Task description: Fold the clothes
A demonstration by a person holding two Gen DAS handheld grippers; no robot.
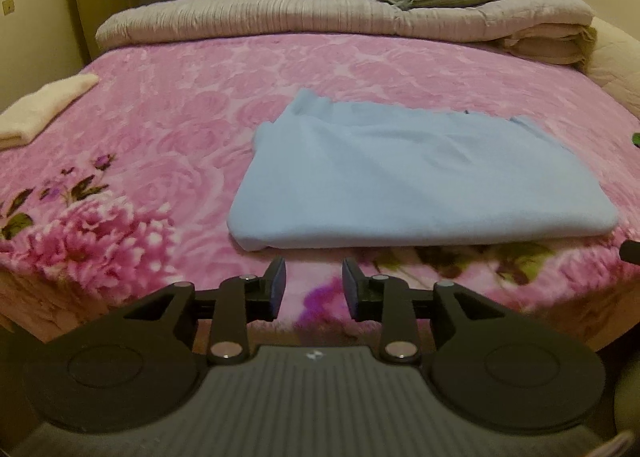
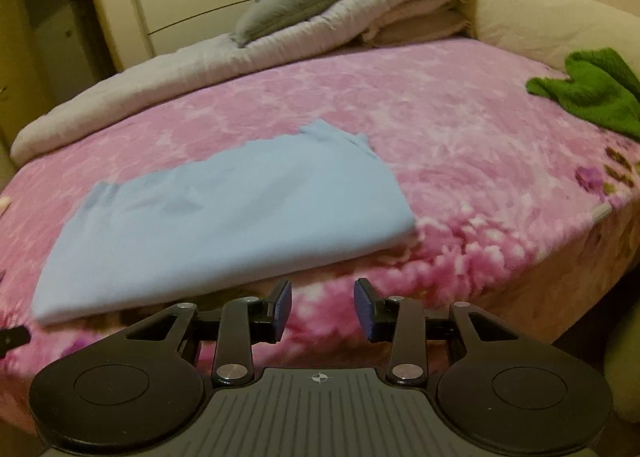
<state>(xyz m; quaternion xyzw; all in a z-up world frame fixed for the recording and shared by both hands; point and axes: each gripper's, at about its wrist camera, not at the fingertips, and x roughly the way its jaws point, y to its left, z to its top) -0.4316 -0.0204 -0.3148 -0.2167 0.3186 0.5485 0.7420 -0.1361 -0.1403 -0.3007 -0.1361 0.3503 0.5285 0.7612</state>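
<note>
Pink bed, folded blue garment, claws apart

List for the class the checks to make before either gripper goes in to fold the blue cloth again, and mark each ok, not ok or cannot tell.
1. Left gripper open and holding nothing: ok.
2. Right gripper open and holding nothing: ok.
3. Blue cloth lies flat on the pink blanket, near edge facing both grippers: ok.
4. Nothing lying on the blue cloth: ok.
5. Green cloth and cream towel lie well apart from the blue cloth: ok.
6. Far edge layers of the blue cloth lined up: not ok, they look uneven.
</note>
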